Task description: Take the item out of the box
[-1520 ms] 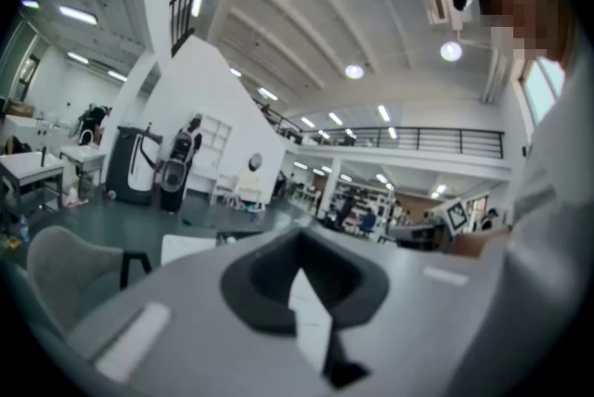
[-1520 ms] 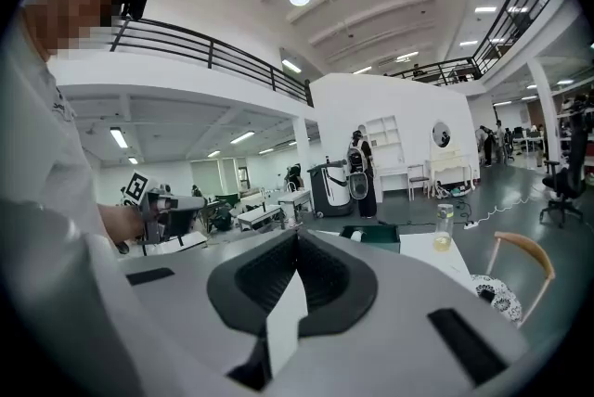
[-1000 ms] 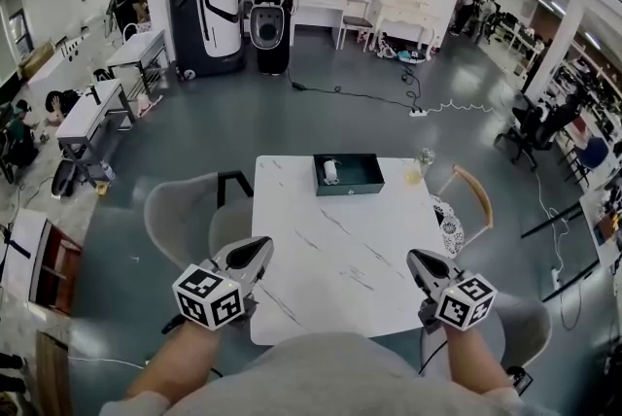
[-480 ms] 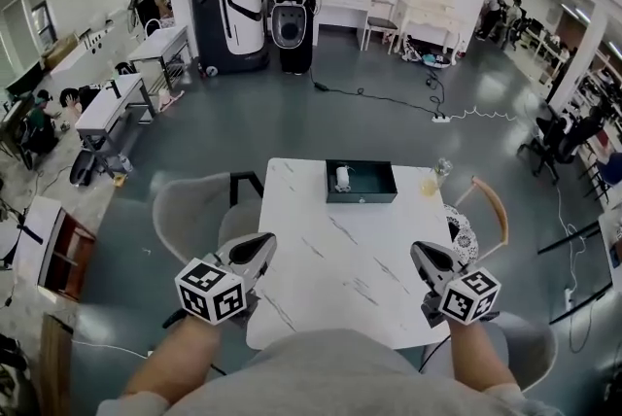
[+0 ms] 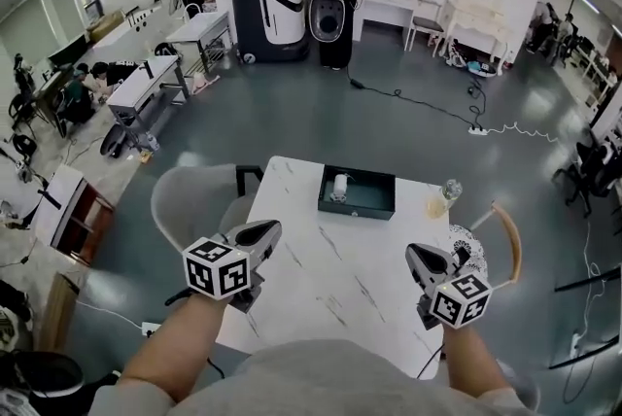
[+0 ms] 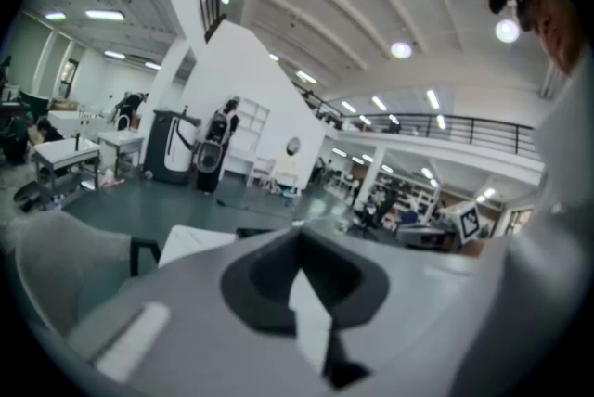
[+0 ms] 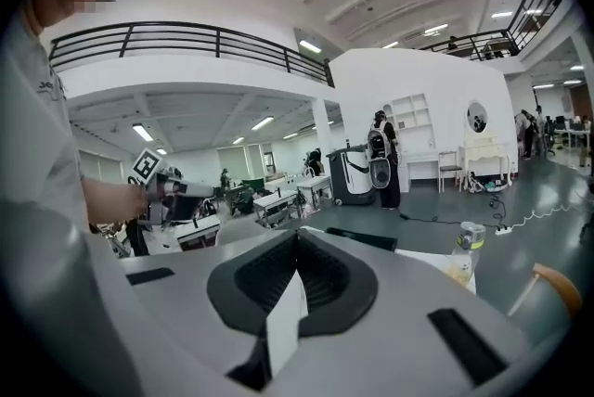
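A dark green open box (image 5: 358, 194) sits at the far side of the white marble table (image 5: 330, 288). A small white item (image 5: 339, 187) lies in the box's left part. My left gripper (image 5: 271, 228) hovers over the table's near left edge, shut and empty, well short of the box. Over the near right edge my right gripper (image 5: 412, 256) hangs the same way, jaws together with nothing between them. In the right gripper view the box (image 7: 358, 239) shows as a dark strip beyond the shut right gripper (image 7: 297, 243).
A small bottle with yellowish liquid (image 5: 443, 198) stands on the table right of the box. A grey chair (image 5: 190, 200) is at the table's left and a wooden-backed chair (image 5: 507, 241) at its right. A person and machines stand far across the floor.
The head view has swung, so table and box now sit lower and further right in the picture. Both grippers stay shut at the near edge, about where they were.
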`<state>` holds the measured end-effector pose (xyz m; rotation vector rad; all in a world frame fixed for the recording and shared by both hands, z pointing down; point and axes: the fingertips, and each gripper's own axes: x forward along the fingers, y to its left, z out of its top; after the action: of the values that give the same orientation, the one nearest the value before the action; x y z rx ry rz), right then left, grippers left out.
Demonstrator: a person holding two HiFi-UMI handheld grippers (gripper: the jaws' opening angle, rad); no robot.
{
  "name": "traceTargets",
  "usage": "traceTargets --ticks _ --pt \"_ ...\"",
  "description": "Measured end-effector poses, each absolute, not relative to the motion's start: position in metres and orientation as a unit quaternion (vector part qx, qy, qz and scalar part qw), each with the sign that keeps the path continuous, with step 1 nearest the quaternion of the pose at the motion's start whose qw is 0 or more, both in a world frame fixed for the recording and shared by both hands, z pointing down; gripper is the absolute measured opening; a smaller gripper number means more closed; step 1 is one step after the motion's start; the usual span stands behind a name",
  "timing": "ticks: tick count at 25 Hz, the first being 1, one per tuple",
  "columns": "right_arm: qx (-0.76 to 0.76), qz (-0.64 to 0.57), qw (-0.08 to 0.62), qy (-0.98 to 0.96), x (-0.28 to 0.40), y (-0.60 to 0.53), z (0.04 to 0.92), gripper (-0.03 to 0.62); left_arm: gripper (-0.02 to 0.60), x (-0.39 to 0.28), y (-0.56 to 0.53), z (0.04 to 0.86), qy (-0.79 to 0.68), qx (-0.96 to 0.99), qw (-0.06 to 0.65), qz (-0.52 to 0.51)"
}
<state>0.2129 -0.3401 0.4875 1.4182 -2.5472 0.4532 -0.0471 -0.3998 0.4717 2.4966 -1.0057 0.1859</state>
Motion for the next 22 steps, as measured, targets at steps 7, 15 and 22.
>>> traceTargets --ticks 7,15,22 --pt "0.451 0.166 0.108 -0.871 0.246 -0.384 0.512 -0.002 0.005 0.025 -0.459 0.495 -0.385 0.882 0.229 0.143" --pt "0.444 0.149 0.112 -0.876 0.256 -0.445 0.519 -0.002 0.012 0.076 -0.535 0.536 -0.409 0.851 0.245 0.222" --pt "0.432 0.136 0.116 -0.884 0.260 -0.483 0.531 -0.002 0.086 0.104 -0.574 0.585 -0.426 0.823 0.252 0.278"
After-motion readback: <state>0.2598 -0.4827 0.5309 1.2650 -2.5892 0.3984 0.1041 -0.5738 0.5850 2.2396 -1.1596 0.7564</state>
